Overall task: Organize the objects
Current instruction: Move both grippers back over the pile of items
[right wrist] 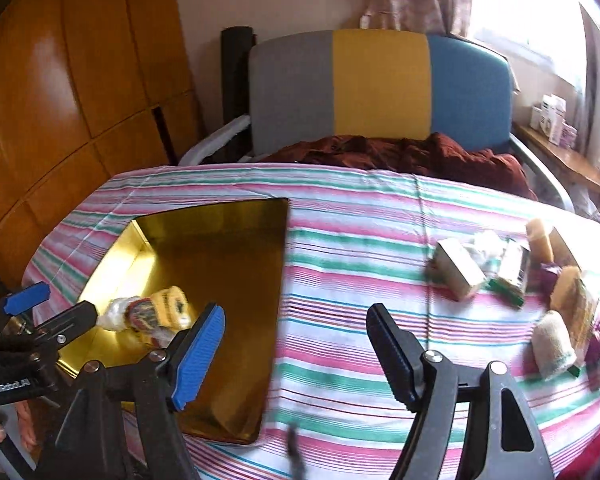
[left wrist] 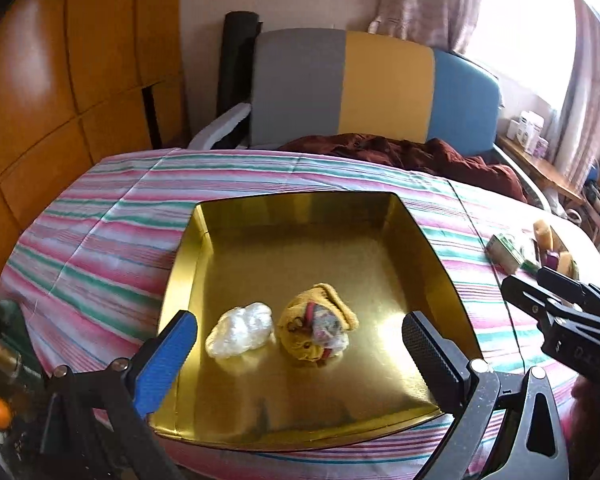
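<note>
Blue-padded and black-padded fingers of the left gripper [left wrist: 300, 340] fill the bottom of the left wrist view, spread wide with nothing between them, hovering over the near part of a shallow gold tray [left wrist: 228, 248]. Inside the tray lie a white crinkled bundle [left wrist: 239, 335] and, just beside it on the right, a yellow knitted pouch [left wrist: 315, 326] with red and grey patterned stuff showing at its middle; the two look to be touching or nearly so. The tray sits on a table covered by a striped cloth [left wrist: 100, 232] in pink, green and white bands. From the right wrist view, the right gripper [right wrist: 294, 330] also stands wide open and empty above the bare cloth, just right of the tray. Farther right on the cloth lies a loose cluster of small things [right wrist: 540, 280]: a pale little box [right wrist: 458, 270], a green-edged packet [right wrist: 510, 276], tan sponge-like blocks and a cream rolled cloth [right wrist: 554, 344], close together and partly blurred. Behind the table stands a chair back [right wrist: 380, 88] in grey, yellow and blue panels, with a dark red blanket [right wrist: 420, 156] heaped before it. Glossy wooden cabinet doors [right wrist: 60, 100] line the left wall, and a bright curtained window [left wrist: 520, 40] is at the right above a wooden shelf [right wrist: 560, 160] carrying small boxes.
</note>
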`<state>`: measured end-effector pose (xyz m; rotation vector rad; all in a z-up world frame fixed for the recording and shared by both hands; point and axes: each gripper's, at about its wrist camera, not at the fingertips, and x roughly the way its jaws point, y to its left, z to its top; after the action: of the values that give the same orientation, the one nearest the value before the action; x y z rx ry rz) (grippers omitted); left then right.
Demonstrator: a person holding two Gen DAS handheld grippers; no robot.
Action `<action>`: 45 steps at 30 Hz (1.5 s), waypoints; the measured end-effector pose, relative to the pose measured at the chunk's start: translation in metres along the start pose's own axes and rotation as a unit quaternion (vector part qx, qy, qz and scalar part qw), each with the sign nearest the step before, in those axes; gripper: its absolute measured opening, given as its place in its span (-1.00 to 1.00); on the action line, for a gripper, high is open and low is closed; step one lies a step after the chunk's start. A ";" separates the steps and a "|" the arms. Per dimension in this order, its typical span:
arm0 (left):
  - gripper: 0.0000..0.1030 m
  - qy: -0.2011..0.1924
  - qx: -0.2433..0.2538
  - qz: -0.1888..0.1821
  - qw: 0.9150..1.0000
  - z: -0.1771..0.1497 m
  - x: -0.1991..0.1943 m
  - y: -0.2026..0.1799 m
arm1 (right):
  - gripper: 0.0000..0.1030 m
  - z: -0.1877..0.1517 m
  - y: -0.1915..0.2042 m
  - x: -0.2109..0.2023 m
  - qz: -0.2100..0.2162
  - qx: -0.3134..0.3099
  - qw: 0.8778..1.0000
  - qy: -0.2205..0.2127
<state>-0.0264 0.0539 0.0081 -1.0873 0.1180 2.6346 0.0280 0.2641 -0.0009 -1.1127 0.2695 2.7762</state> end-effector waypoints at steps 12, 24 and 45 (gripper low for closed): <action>0.95 0.026 0.031 -0.066 0.997 0.011 0.013 -0.038 | 0.46 -0.012 -0.082 0.004 -0.059 0.082 0.994 0.033; 0.98 0.020 0.134 -0.144 0.980 0.031 0.017 -0.111 | 0.46 0.004 -0.166 -0.016 -0.101 0.139 0.984 0.036; 0.99 0.125 0.368 -0.193 0.901 0.065 0.138 -0.283 | 0.55 0.014 -0.276 0.003 -0.068 0.201 0.977 0.021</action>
<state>-0.0801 0.3684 -0.0326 -1.0158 0.7912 1.8217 0.0700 0.5366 -0.0239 -1.0410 0.6950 2.4296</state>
